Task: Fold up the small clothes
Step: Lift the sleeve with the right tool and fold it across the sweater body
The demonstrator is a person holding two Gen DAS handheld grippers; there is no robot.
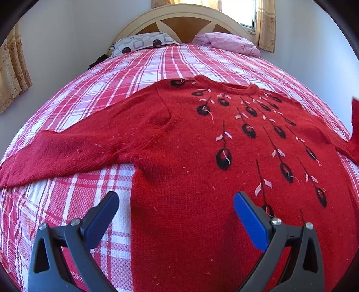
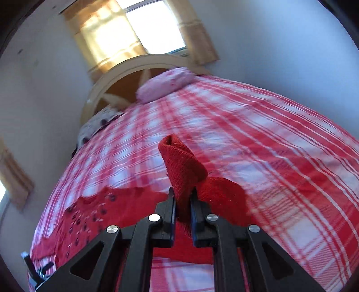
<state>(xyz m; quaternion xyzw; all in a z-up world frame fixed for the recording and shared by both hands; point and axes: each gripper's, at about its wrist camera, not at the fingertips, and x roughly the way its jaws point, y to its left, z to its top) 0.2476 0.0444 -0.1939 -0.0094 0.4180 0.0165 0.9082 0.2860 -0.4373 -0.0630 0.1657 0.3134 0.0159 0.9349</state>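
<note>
Nearest the lens in the right wrist view, the right hand-held gripper point(image 2: 182, 202) has its jaws pinched tight on the cuff point(image 2: 182, 166) of a red sweater's sleeve, the knit end standing up in a curl above the pads and lifted clear of the bed point(image 2: 280, 157). The left hand-held gripper point(image 1: 176, 205) hangs with its jaws spread wide and nothing between them, above the lower left edge of the sweater point(image 1: 202, 157), one finger over the checked bedcover and the other over the red knit. The sweater lies face up and flat across the bed, neck toward the headboard point(image 1: 179, 13), black and pale flower stitching over its front; the other sleeve point(image 1: 67, 148) is stretched straight out to the side. Two pillows sit well apart from it at the head of the bed. By my reading the folding has barely started: only one sleeve is picked up, apparently to be laid across the front. The second sleeve, the sides and the final fold of the body all appear to be left.
</note>
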